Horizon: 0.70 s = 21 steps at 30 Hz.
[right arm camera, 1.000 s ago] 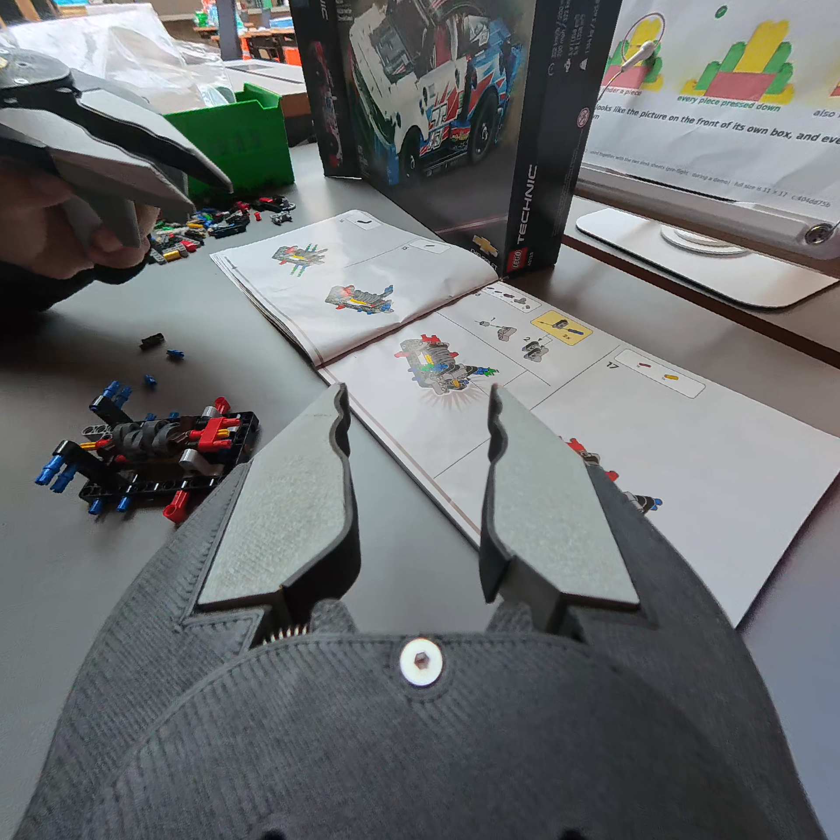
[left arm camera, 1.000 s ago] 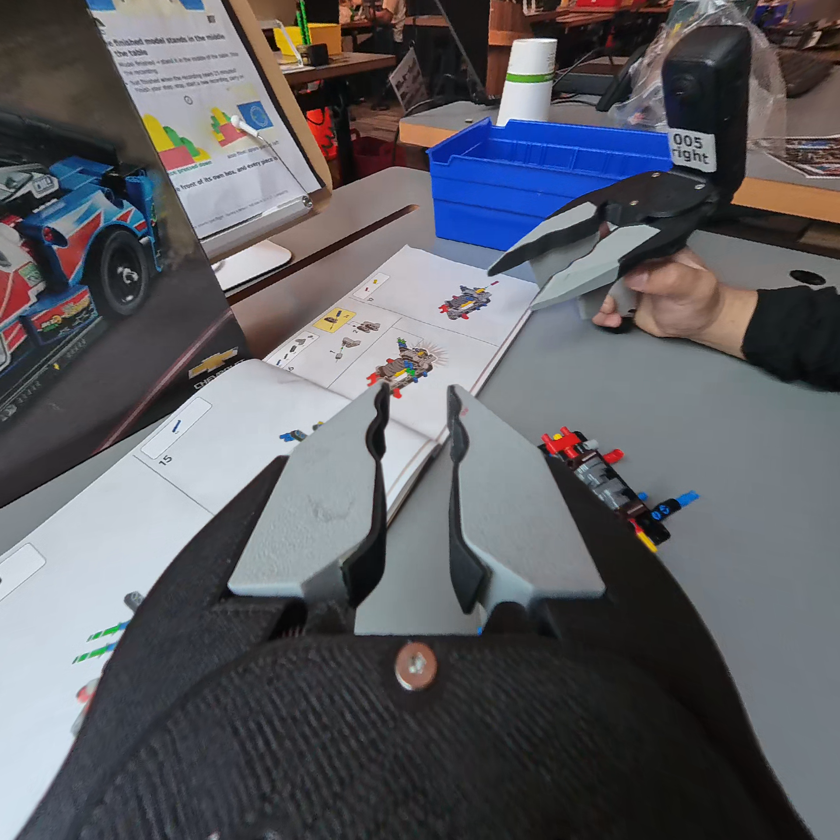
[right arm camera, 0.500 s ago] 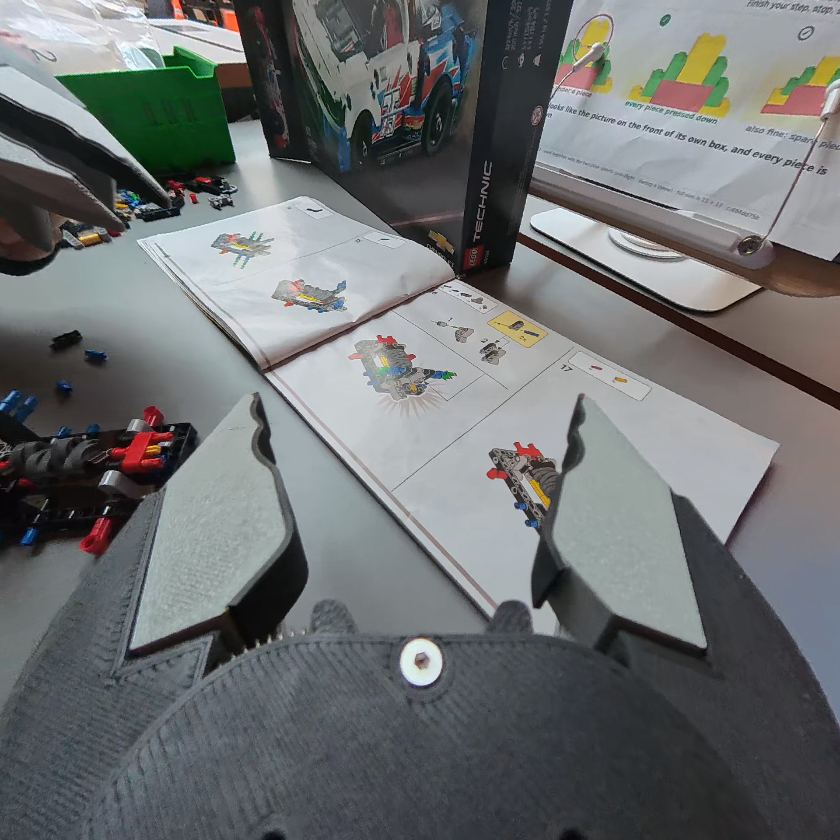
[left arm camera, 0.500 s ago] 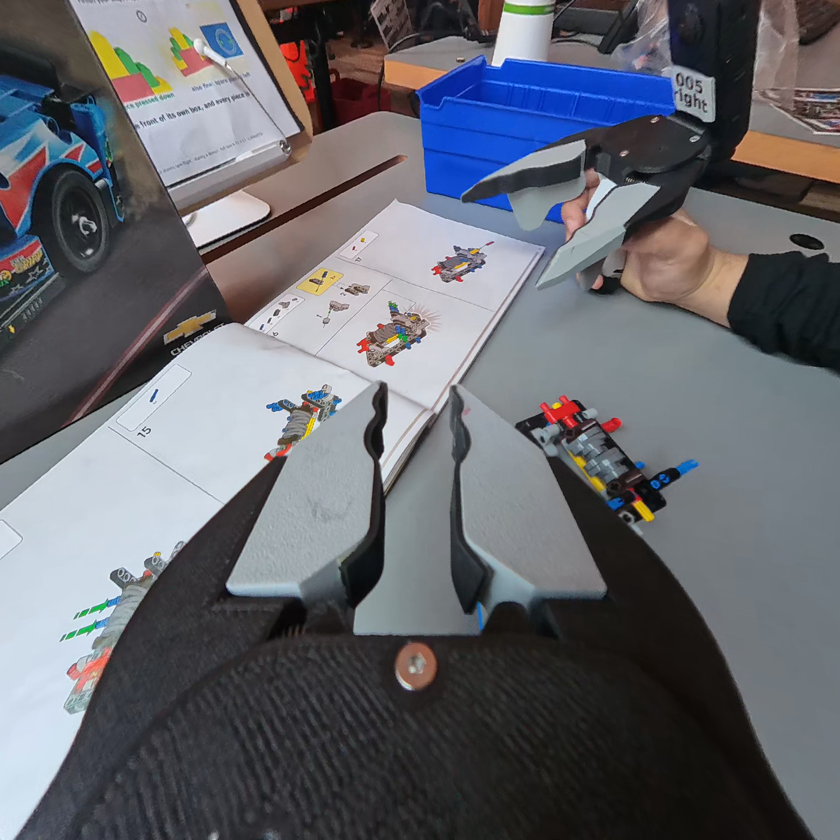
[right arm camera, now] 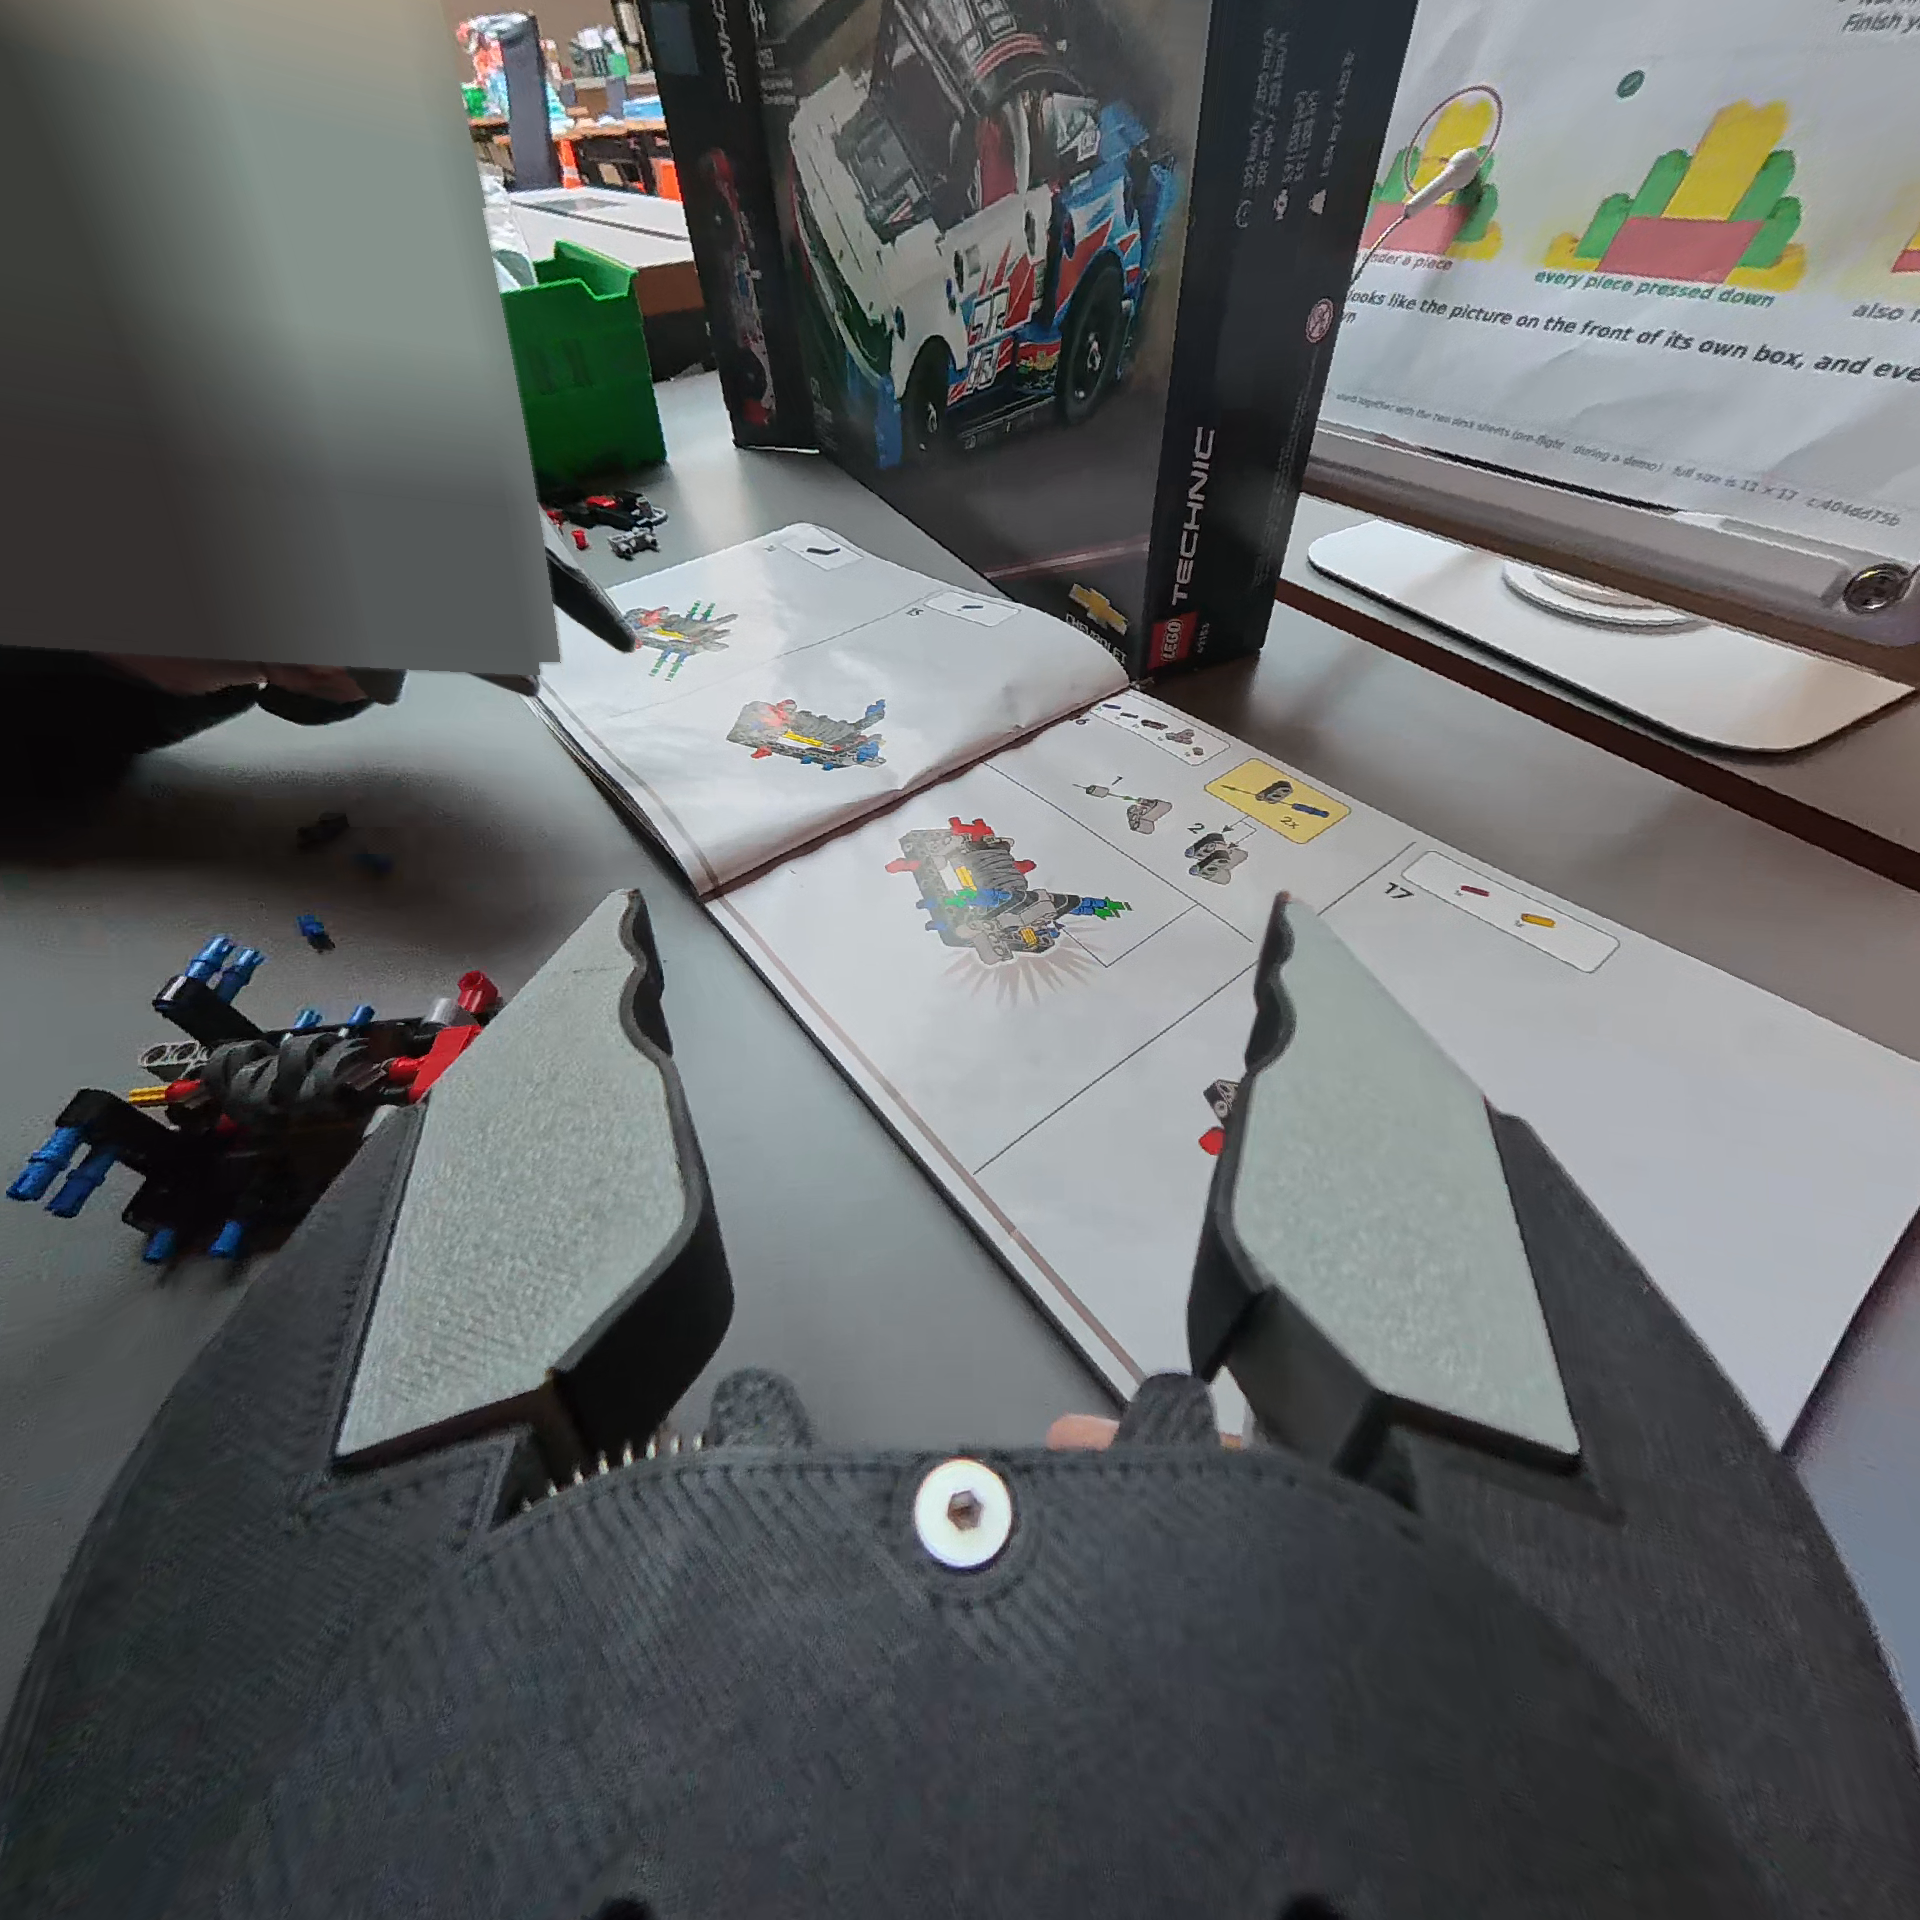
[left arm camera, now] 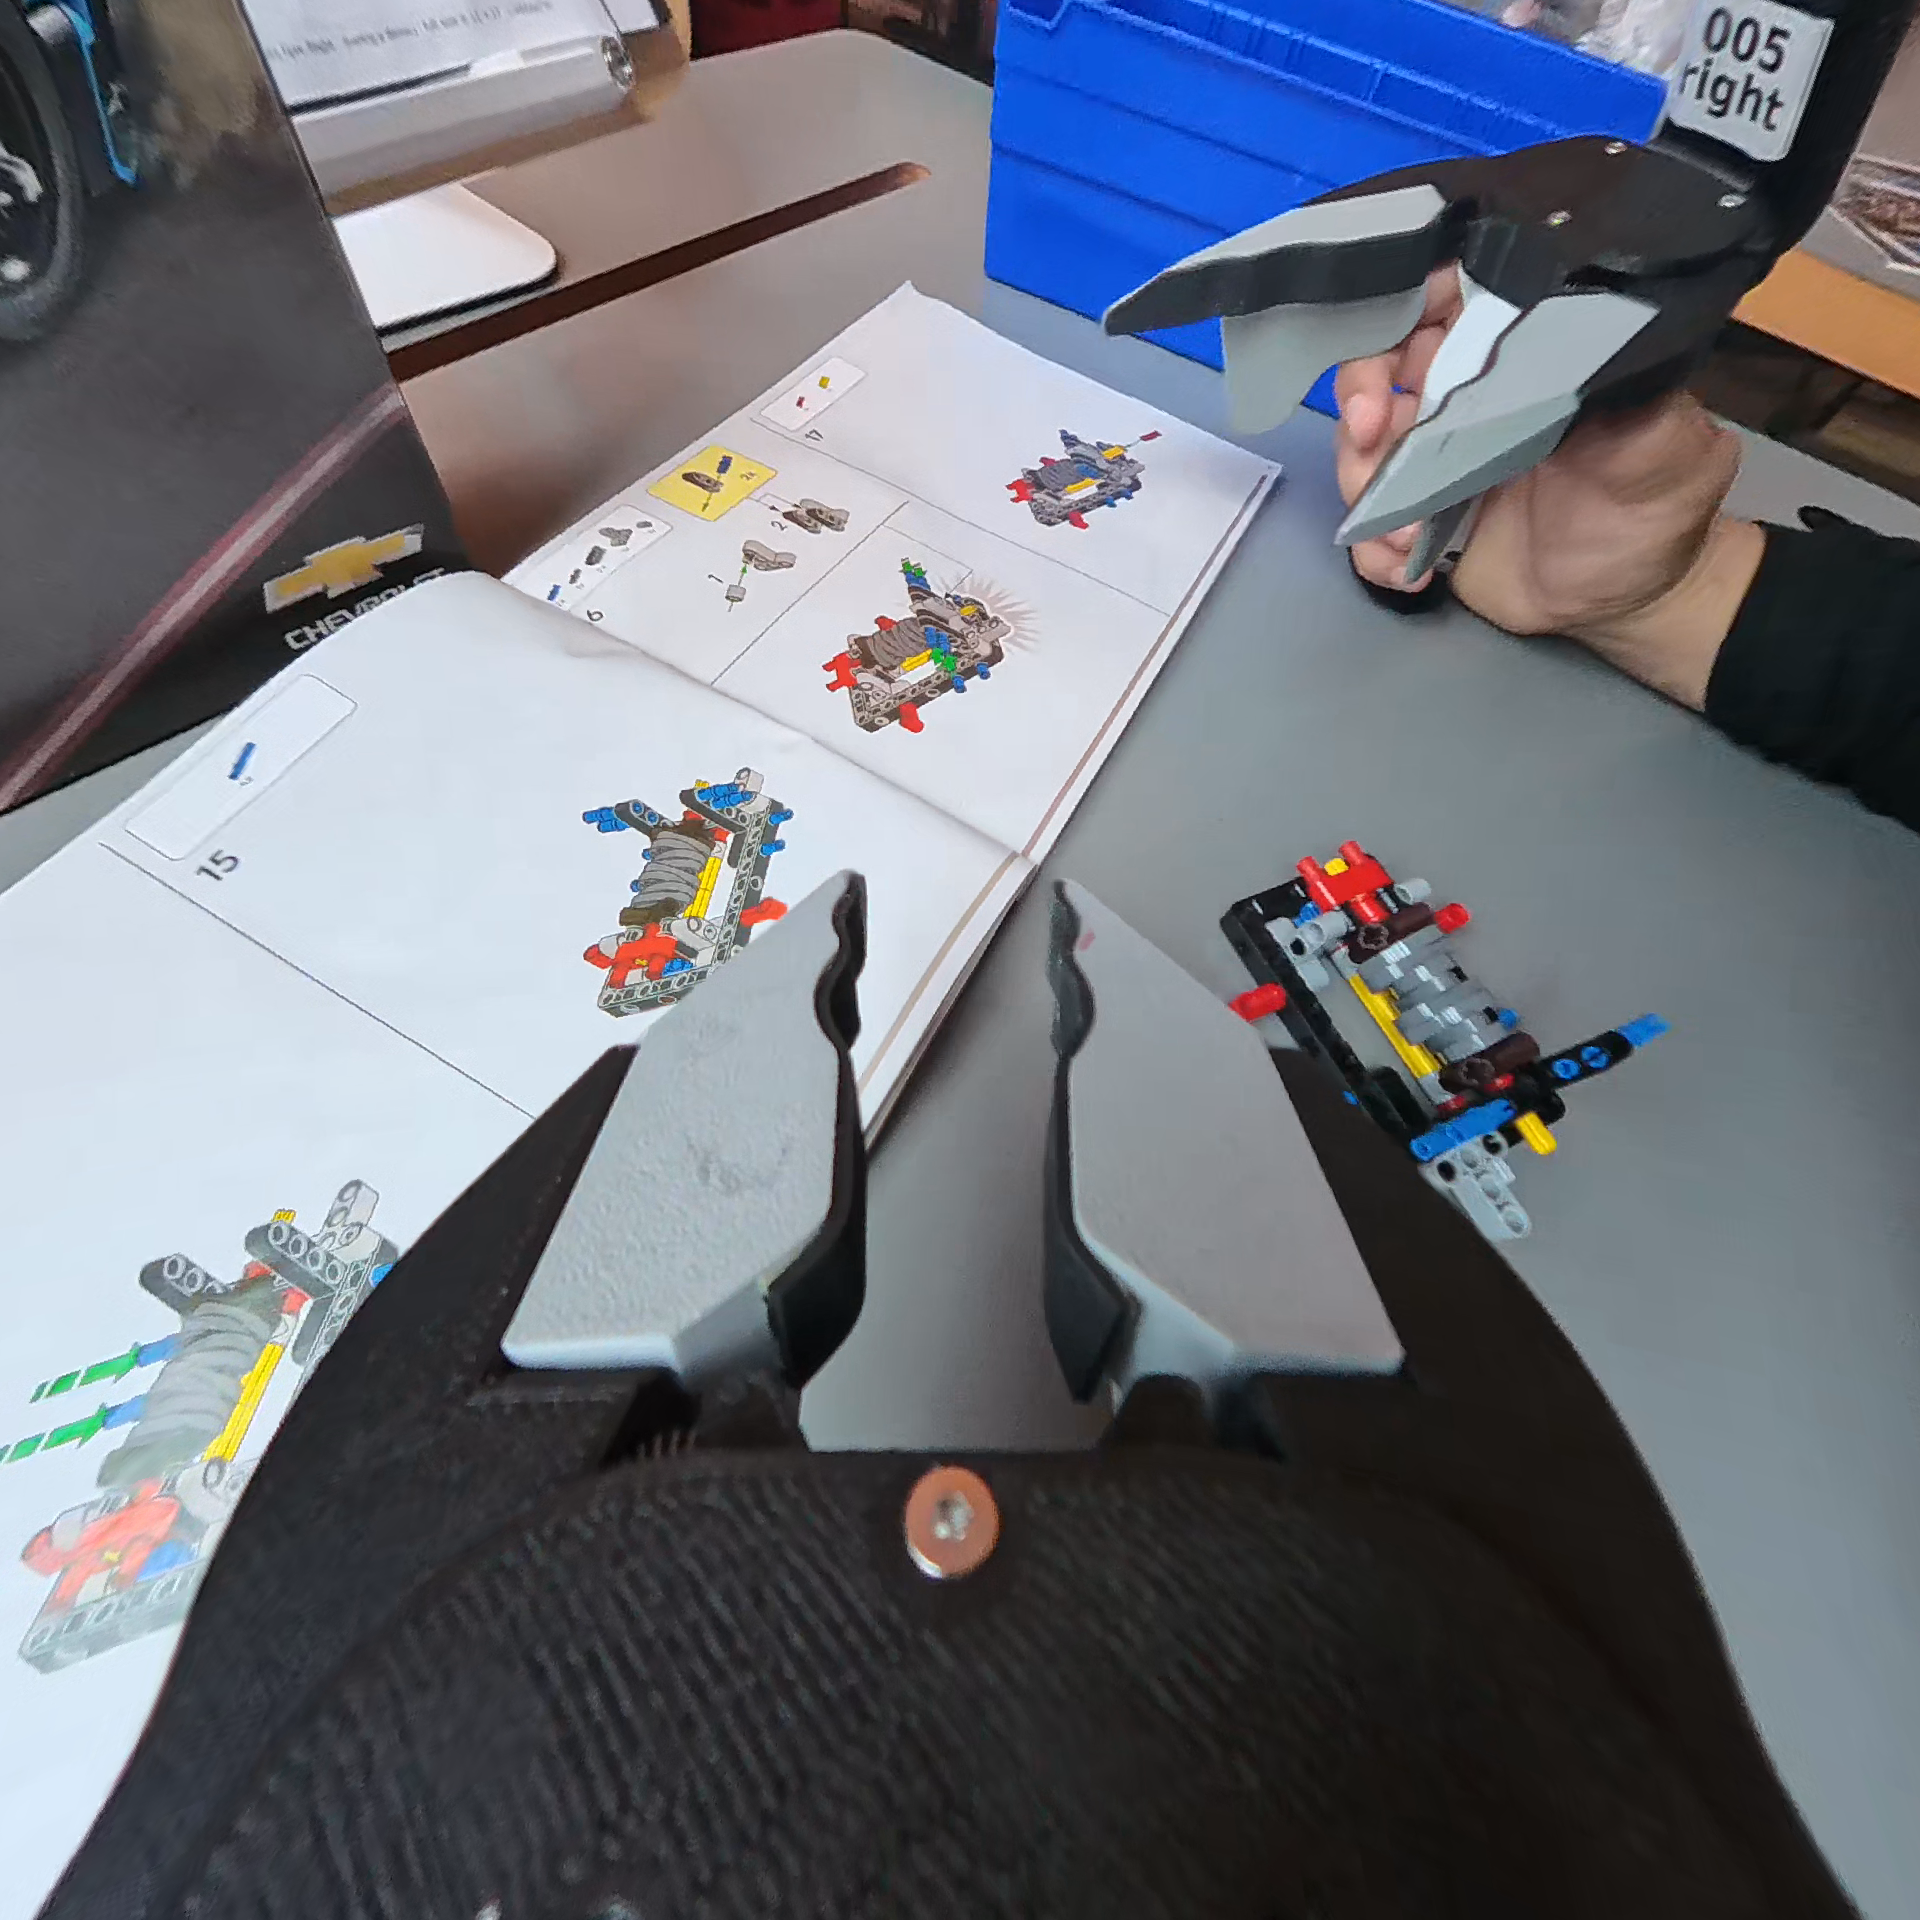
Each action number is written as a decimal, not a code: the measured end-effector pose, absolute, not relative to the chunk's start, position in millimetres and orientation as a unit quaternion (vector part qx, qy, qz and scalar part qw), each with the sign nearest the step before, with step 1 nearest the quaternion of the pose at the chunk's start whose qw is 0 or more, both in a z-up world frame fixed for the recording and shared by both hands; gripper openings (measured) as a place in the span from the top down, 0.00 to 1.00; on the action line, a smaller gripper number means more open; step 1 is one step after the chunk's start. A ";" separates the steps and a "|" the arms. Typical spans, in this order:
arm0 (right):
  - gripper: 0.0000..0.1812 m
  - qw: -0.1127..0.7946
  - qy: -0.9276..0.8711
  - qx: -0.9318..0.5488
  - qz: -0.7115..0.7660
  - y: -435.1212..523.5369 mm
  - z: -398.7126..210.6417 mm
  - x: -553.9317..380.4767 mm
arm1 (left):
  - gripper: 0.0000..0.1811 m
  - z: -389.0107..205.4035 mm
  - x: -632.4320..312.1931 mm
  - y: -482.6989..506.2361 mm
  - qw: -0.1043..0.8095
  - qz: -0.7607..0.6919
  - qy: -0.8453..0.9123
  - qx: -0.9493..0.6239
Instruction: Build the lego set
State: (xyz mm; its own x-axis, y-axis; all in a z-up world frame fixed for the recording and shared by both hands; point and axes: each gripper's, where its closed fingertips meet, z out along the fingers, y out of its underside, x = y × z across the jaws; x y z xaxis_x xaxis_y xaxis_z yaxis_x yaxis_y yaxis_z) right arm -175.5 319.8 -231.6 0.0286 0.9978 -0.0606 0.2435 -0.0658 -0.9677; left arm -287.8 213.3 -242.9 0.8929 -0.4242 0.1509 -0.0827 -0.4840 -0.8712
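Left wrist view: studded plastic lego assembly (left arm camera: pixel 1403 1029) beside glossy booklet (left arm camera: pixel 623 831).

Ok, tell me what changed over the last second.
The right gripper opened its fingers wide; the left gripper opened slightly and tipped down toward the white open instruction booklet. Neither holds anything. The partly built black, red and grey lego assembly stayed put on the grey table.

A workshop or lab set up for recorded assembly work. Ahead of the jaws, a grey counter (right arm camera: pixel 831 1226) carries a propped instruction sheet (right arm camera: pixel 1621 260) and green (right arm camera: pixel 582 374) and blue parts bins (left arm camera: pixel 1247 135); farther rows of cluttered benches (right arm camera: pixel 592 135) stand behind.
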 end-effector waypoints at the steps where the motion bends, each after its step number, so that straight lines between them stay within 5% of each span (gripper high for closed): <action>1: 0.39 0.423 -0.535 -0.579 0.447 319.7 -231.5 -175.2 | 0.82 -244.8 -288.5 212.5 0.484 -0.184 0.153 -0.842; 8: 0.39 0.424 -0.539 -0.563 0.461 312.7 -227.1 -176.7 | 0.93 -224.9 -312.5 190.8 0.481 -0.167 0.179 -0.842; 10: 0.40 0.433 -0.531 -0.565 0.460 316.8 -225.1 -175.4 | 0.89 -221.3 -345.2 169.1 0.438 -0.135 0.173 -0.872; 13: 0.40 0.432 -0.516 -0.565 0.478 319.4 -220.9 -173.0 | 1.00 -216.2 -422.6 128.9 0.385 -0.013 0.159 -0.909; 21: 0.42 0.433 -0.509 -0.567 0.481 318.4 -220.0 -172.6 | 0.96 -262.0 -492.9 40.3 0.155 0.039 0.125 -0.979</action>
